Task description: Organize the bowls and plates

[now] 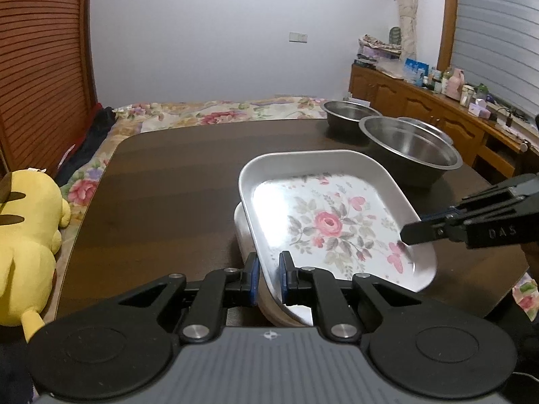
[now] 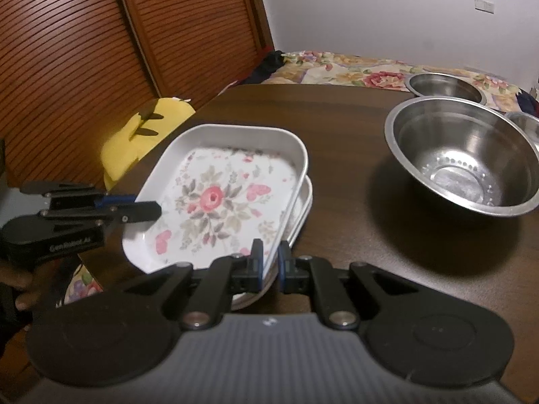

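A white square plate with a rose print [image 1: 333, 222] is held tilted above a second white plate [image 1: 243, 232] that lies on the dark table [image 1: 168, 181]. My left gripper [image 1: 269, 277] is shut on the floral plate's near left rim. My right gripper [image 2: 270, 266] is shut on the same plate [image 2: 215, 198] at its opposite rim; the lower plate [image 2: 303, 208] shows under it. Each gripper shows in the other's view, the right [image 1: 417, 232] and the left [image 2: 148, 210]. Steel bowls stand to the right: a large one [image 1: 411, 148] [image 2: 468, 155] and a smaller one [image 1: 350, 111] [image 2: 444, 87] behind.
A third steel bowl's rim [image 2: 525, 124] peeks behind the large one. A yellow plush toy [image 1: 27, 229] lies on the floral bed beside the table's left edge. A wooden cabinet [image 1: 438, 107] with clutter stands at the far right. A slatted wooden door [image 2: 101, 50] is on the left.
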Available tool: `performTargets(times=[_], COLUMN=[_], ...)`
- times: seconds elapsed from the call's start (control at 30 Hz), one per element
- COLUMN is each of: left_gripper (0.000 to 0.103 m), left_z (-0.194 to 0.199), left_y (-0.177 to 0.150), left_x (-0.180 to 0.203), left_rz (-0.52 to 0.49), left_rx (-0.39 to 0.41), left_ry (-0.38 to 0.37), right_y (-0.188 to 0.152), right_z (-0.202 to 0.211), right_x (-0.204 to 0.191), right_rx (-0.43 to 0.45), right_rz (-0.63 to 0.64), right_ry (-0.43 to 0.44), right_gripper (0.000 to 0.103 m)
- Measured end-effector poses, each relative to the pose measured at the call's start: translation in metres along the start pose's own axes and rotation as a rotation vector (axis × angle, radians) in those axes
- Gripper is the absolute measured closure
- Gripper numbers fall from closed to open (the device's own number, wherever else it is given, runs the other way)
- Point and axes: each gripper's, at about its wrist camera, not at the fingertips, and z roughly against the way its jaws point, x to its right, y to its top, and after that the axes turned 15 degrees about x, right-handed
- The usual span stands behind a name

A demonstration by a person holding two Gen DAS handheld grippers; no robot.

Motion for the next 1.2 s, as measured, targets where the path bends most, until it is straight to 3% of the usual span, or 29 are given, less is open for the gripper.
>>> performTargets(times=[0.27, 0.87, 1.2], left_gripper=[0.090, 0.090, 0.083], left_z=[-0.007, -0.003, -0.010], left_y=[-0.003, 0.006, 0.038], left_x=[0.001, -0.003, 0.020], left_rz=[-0.044, -0.034, -0.032], left_rx=[-0.009, 0.039, 0.115], left_ry=[0.056, 0.081, 0.048], right_y=[-0.002, -0.006, 0.015], right_z=[-0.003, 0.005, 0.050], right_x=[-0.009, -0.010, 0.001], right_rx=[0.011, 0.042, 0.182], right_rz=[0.033, 0.003, 0.050], right_ry=[-0.012, 0.005, -0.035], right_gripper=[0.089, 0.088, 0.088])
